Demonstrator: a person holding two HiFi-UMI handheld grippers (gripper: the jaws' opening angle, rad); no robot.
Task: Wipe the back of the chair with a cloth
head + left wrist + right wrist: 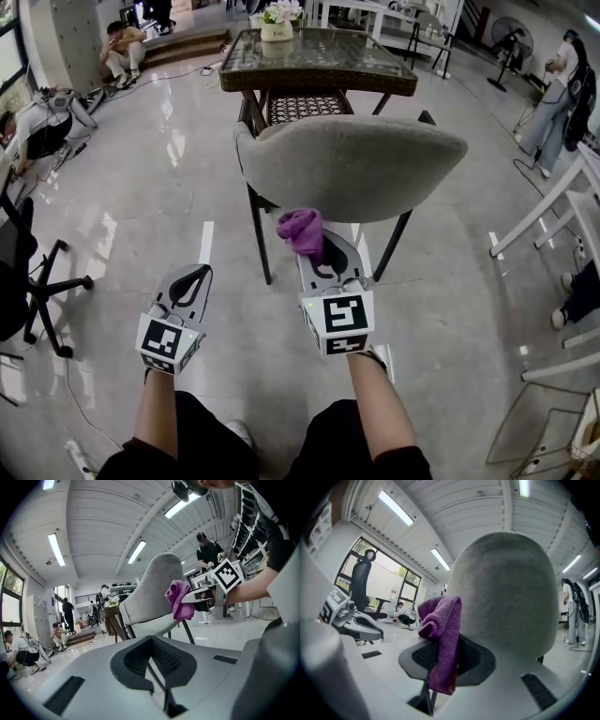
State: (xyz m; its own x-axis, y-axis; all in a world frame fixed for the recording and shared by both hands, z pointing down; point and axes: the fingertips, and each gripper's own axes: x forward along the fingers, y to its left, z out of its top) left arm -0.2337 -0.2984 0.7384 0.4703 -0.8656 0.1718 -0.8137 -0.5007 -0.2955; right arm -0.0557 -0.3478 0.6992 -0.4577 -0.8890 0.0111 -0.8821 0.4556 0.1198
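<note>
Location: open hall with a glossy tiled floor [141, 197]; people sit and stand at its edges, away from the work.

Far left: a black office chair [28, 272], not involved.

Left tongs [192, 278]: closed on nothing, held low, well apart from the target.

Right tongs [330, 251]: clamped on a bunched purple cloth [302, 231], which sits just under the lower edge of the grey chair back [352, 167]. Whether cloth and upholstery touch cannot be confirmed from any view.

Assessment: wiping appears about to start.

Risks:
1. Only a narrow fold is pinched, so drag against the fabric could pull the cloth free.
2. The chair stands on thin legs on a slick floor with nothing bracing it, so a firm push could slide or tip it.
3. The hard tips could scrape the upholstery if the cloth bunches aside.

Containers: 1 pot [277, 31] on the glass-topped surface [375, 80] behind the chair, holding flowers.
</note>
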